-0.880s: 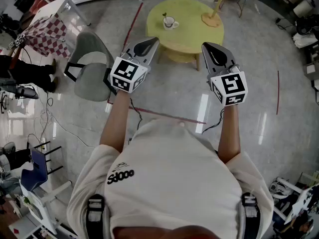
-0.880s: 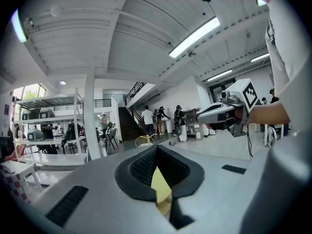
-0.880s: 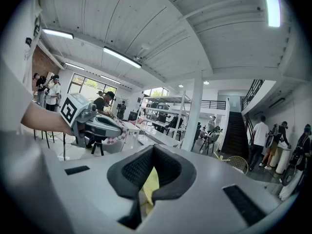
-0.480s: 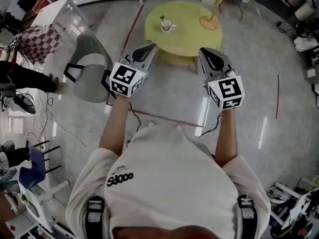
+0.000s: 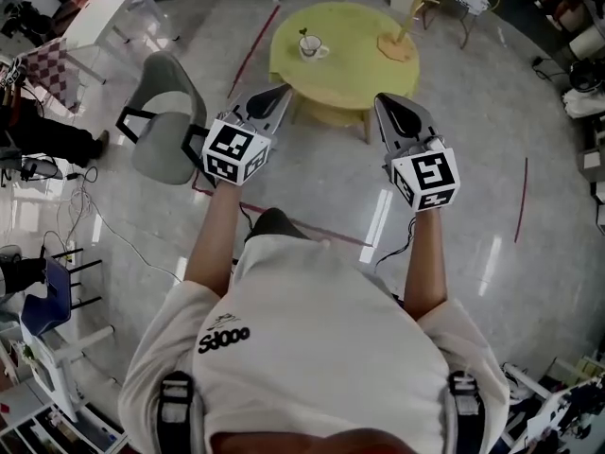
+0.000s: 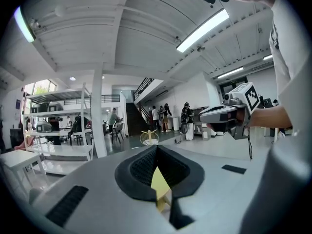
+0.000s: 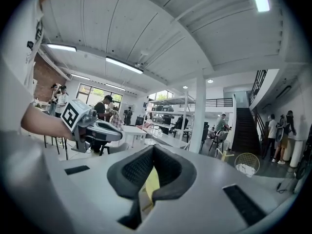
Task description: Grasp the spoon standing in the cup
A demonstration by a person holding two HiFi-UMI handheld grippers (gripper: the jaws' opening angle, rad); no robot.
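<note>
A white cup (image 5: 311, 48) stands on the far left part of a round yellow table (image 5: 354, 69), with a dark spoon (image 5: 304, 36) upright in it. Both grippers are held side by side in the air, short of the table's near edge and pointing toward it. My left gripper (image 5: 281, 93) is shut with nothing in it; its view shows the black pads (image 6: 141, 167) meeting, with yellow through the slit. My right gripper (image 5: 384, 102) is likewise shut and empty, and its pads (image 7: 168, 167) are closed together. The cup and spoon appear only in the head view.
A wooden stand (image 5: 401, 38) sits on the table's right side. A grey chair (image 5: 166, 126) stands left of my left gripper. A red tape line (image 5: 312, 225) crosses the floor below the grippers. White tables (image 5: 113, 8) are at the far left, and people stand in the background.
The person has stepped forward, and a knee now shows under the arms. The table and cup sit slightly higher and further left in the view. Both grippers stay shut and level.
</note>
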